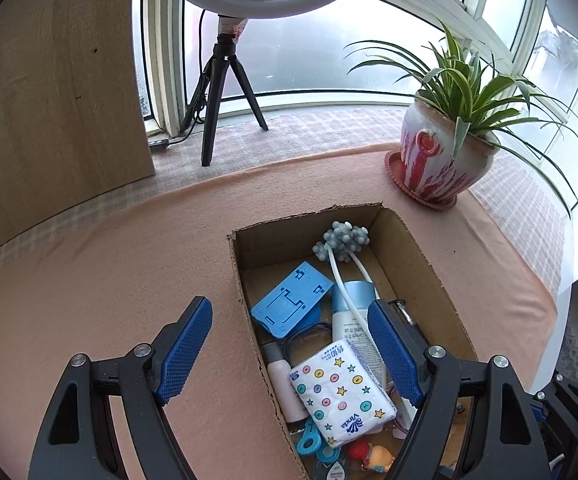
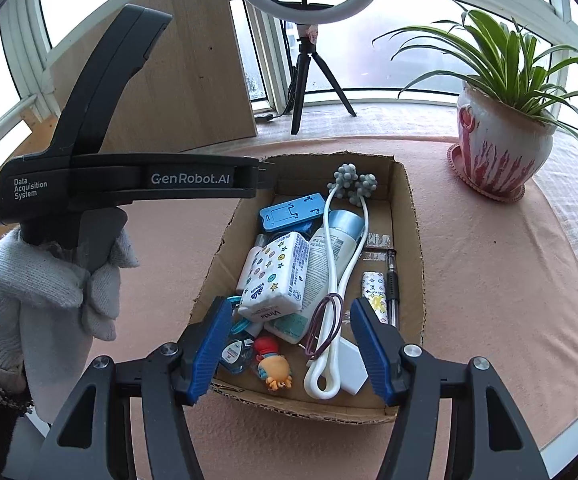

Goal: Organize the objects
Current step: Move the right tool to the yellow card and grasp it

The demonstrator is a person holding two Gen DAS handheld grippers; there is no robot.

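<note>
An open cardboard box (image 1: pixel 245 280) (image 2: pixel 415 216) sits on the pink cloth. It holds a star-patterned tissue pack (image 1: pixel 343 394) (image 2: pixel 275 276), a blue phone stand (image 1: pixel 289 300) (image 2: pixel 293 210), a white bottle with a blue cap (image 1: pixel 353 312) (image 2: pixel 339 226), a white cord with grey ball clusters (image 2: pixel 355 184), an orange toy figure (image 2: pixel 275 368), a pen (image 2: pixel 392 288) and a purple hair tie (image 2: pixel 323 322). My left gripper (image 1: pixel 289 310) is open astride the box's left wall. My right gripper (image 2: pixel 289 304) hangs open over the box's near end, holding nothing.
A potted spider plant (image 1: pixel 437 152) (image 2: pixel 501 148) stands at the back right. A ring light on a tripod (image 1: pixel 225 92) (image 2: pixel 309 76) and a wooden board (image 1: pixel 49 92) stand behind. A grey-gloved hand (image 2: pixel 101 288) holds the left gripper's body (image 2: pixel 129 184) left of the box.
</note>
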